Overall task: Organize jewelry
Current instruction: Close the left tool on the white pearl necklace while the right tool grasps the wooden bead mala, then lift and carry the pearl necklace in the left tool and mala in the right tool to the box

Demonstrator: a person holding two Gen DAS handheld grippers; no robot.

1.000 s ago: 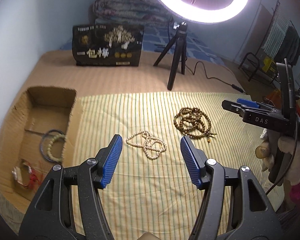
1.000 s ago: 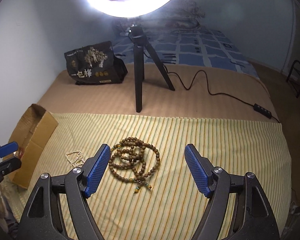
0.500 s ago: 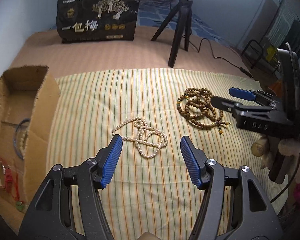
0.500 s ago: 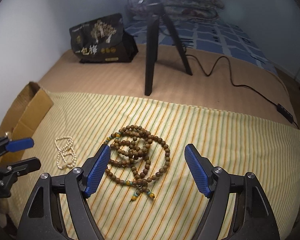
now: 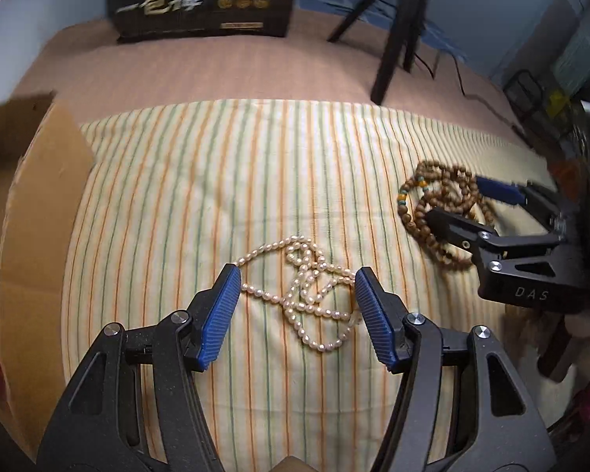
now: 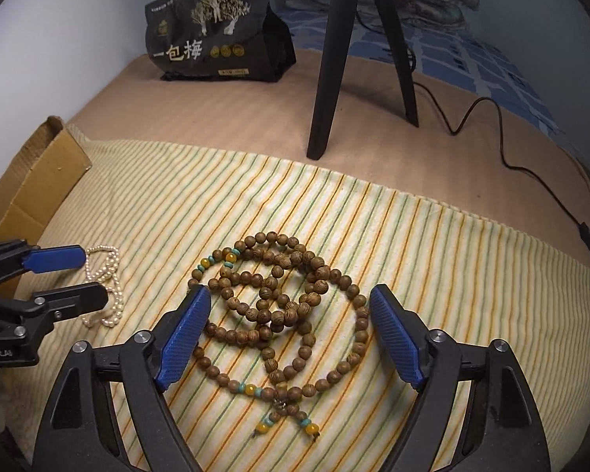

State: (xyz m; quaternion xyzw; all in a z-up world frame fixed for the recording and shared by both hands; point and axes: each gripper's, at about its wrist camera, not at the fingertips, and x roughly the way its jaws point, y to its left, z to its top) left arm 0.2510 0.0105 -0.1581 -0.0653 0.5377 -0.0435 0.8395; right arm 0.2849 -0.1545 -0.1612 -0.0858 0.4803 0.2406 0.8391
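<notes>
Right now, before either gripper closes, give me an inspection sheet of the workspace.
Surface: striped cloth over a tan blanket.
Job's things: pearl necklace tangled, wooden bead necklace coiled, both on the cloth; cardboard box at its left edge.
Clutter: black snack bag; tripod.
Grippers: left gripper open, straddling the pearls; right gripper open, straddling the wooden beads.
Cables: black cord trailing right across the blanket.
Surroundings: blue checked bedding; pale wall.

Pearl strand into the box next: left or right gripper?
Left. The left gripper is open and straddles the pearl strand, nearer the cardboard box; the right gripper frames the wooden beads.
</notes>
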